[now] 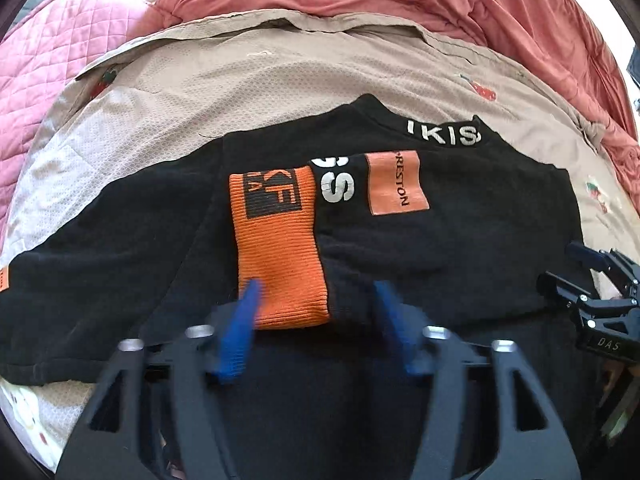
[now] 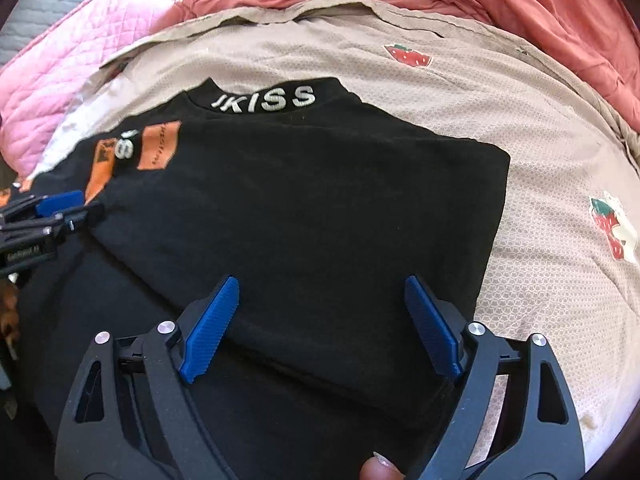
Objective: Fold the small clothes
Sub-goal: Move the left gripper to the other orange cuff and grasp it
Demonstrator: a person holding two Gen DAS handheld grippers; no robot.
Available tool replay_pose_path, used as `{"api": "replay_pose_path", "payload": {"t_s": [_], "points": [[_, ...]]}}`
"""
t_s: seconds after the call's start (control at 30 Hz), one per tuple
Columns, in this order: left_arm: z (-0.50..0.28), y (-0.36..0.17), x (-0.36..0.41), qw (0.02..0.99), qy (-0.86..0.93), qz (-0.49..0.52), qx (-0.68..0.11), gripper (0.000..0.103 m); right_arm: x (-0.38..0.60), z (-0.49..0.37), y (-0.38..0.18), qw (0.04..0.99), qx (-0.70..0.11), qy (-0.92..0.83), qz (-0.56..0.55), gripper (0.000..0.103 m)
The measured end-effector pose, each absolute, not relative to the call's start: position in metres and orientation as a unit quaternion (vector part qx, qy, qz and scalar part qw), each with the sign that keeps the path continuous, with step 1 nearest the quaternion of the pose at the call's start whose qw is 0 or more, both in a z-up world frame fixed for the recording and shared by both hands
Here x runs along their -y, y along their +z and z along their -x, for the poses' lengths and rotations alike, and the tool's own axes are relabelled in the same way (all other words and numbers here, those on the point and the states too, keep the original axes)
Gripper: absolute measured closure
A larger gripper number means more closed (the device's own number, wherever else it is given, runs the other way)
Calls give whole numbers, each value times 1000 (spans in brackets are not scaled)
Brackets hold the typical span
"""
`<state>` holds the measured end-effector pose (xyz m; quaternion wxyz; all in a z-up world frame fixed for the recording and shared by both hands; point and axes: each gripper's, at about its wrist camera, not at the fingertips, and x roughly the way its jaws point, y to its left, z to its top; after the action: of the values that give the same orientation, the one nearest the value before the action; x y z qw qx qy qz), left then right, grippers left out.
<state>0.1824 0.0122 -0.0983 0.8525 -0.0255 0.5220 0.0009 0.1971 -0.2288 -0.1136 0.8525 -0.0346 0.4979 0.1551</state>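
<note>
A black sweater (image 1: 460,248) with white collar lettering lies flat on the beige bed cover (image 1: 240,92). Its right side is folded in. A sleeve with an orange ribbed cuff (image 1: 276,248) lies across its middle, beside an orange patch (image 1: 396,182). My left gripper (image 1: 316,292) is open just above the cuff's near end, holding nothing. My right gripper (image 2: 320,292) is open over the sweater (image 2: 300,200) near its folded right edge, holding nothing. The right gripper shows at the left view's right edge (image 1: 600,300). The left gripper shows at the right view's left edge (image 2: 52,212).
A pink quilted blanket (image 1: 52,92) lies at the far left and a rumpled salmon duvet (image 1: 440,4) along the back. The beige cover (image 2: 540,160) carries strawberry patches (image 2: 610,224). A fingertip (image 2: 378,468) shows at the bottom of the right wrist view.
</note>
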Motion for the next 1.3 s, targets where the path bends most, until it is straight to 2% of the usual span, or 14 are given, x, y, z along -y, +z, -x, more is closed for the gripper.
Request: {"api": "replay_pose_path", "payload": {"t_s": [0.1, 0.2, 0.33, 0.77, 1.3], "points": [[-179, -91, -14, 853, 3, 25, -522, 25, 228, -193, -102, 861, -481, 163, 23, 16], [-174, -85, -17, 854, 4, 27, -519, 10, 225, -188, -88, 872, -459, 171, 20, 11], [-169, -74, -22, 857, 10, 23, -515, 5, 219, -184, -76, 880, -438, 180, 23, 9], [-144, -30, -47, 874, 28, 25, -484, 4, 175, -144, -50, 895, -389, 211, 60, 9], [-95, -20, -142, 868, 101, 71, -482, 4, 97, -101, -27, 884, -374, 268, 88, 9]]}}
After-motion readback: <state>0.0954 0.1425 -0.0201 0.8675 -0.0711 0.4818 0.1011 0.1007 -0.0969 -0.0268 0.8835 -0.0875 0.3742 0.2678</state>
